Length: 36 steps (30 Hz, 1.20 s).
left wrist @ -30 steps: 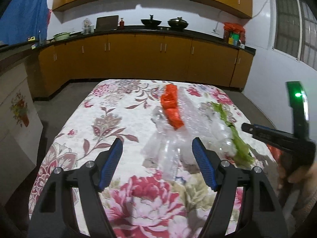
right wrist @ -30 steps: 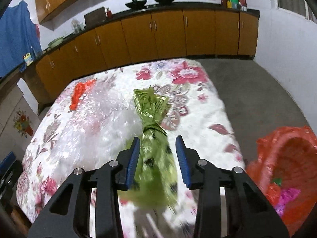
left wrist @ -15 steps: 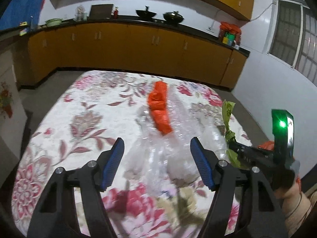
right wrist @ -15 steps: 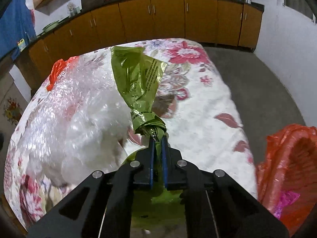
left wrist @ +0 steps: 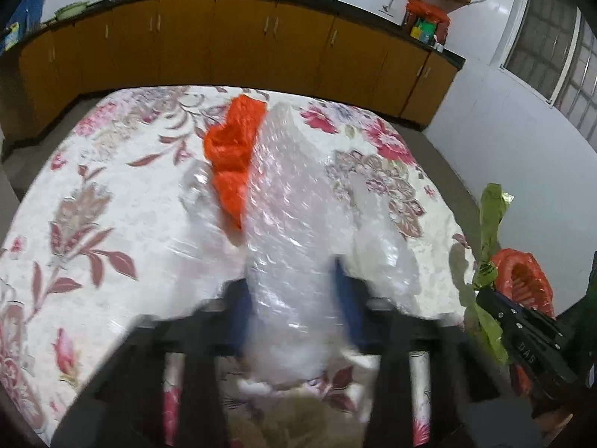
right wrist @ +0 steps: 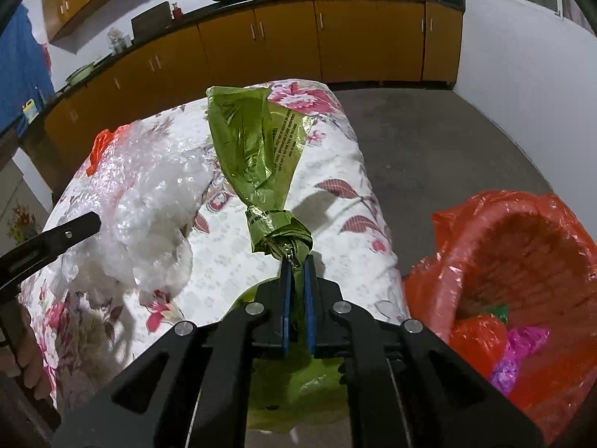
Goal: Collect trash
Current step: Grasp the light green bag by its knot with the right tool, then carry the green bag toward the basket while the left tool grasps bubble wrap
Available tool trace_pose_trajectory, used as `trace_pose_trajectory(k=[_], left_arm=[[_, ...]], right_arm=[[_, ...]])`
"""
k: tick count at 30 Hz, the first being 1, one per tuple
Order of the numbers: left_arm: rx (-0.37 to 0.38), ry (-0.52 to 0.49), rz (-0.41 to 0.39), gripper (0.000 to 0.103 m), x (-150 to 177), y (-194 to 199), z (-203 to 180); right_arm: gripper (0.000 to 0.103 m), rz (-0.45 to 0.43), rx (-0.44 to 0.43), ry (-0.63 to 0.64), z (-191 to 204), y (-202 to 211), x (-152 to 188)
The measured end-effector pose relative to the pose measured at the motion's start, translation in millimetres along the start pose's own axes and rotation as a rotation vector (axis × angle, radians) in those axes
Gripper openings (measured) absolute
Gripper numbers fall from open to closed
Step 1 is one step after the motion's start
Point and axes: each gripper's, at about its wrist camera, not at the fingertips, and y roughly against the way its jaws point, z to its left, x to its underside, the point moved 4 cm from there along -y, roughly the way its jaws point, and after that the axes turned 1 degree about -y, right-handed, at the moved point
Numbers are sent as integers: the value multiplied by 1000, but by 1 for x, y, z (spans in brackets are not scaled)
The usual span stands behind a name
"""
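1. The green plastic wrapper (right wrist: 257, 160) was pinched at its twisted neck between the jaws of the right gripper (right wrist: 297, 265), the jaws narrowed onto it. Its wide end stood up and away from the jaws, lifted clear of the cloth, over the right edge of the counter (right wrist: 335, 194).
2. The same wrapper (left wrist: 488, 231) showed at the right margin of the left wrist view, beside the counter's edge.
3. The bubble wrap (left wrist: 287, 224), a long clear bundle, lay down the middle of the floral-cloth counter (left wrist: 93, 205). Its near end sat between the jaws of the left gripper (left wrist: 294, 298). That part of the frame was blurred, so I could not tell whether the jaws had closed on the wrap or only flanked it.
4. An orange plastic bag (left wrist: 233, 153) lay crumpled against the far left side of the bubble wrap, touching it.
5. From the right wrist view the bubble wrap (right wrist: 149, 201) lay left of the green wrapper, with one finger of the left gripper (right wrist: 56, 239) reaching in at its near end.
6. A basket lined with an orange bag (right wrist: 522, 261) stood beside the counter, to the right of the right gripper. Orange and purple scraps lay inside it.
7. Brown cabinets (right wrist: 291, 44) ran along the far wall.
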Motion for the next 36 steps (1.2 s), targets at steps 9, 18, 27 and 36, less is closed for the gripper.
trace_pose_trajectory(k=[9, 18, 27, 36], left_arm=[[0, -76, -124, 5, -7, 44, -13], [23, -136, -239, 5, -15, 110, -21], [132, -204, -257, 5, -1, 142, -65], [260, -289, -241, 5, 22, 143, -132]], right_arm=[[7, -17, -10, -22, -6, 17, 3], [7, -81, -17, -22, -10, 52, -2], [7, -142, 40, -65, -40, 94, 8], [7, -196, 129, -163, -89, 140, 16]])
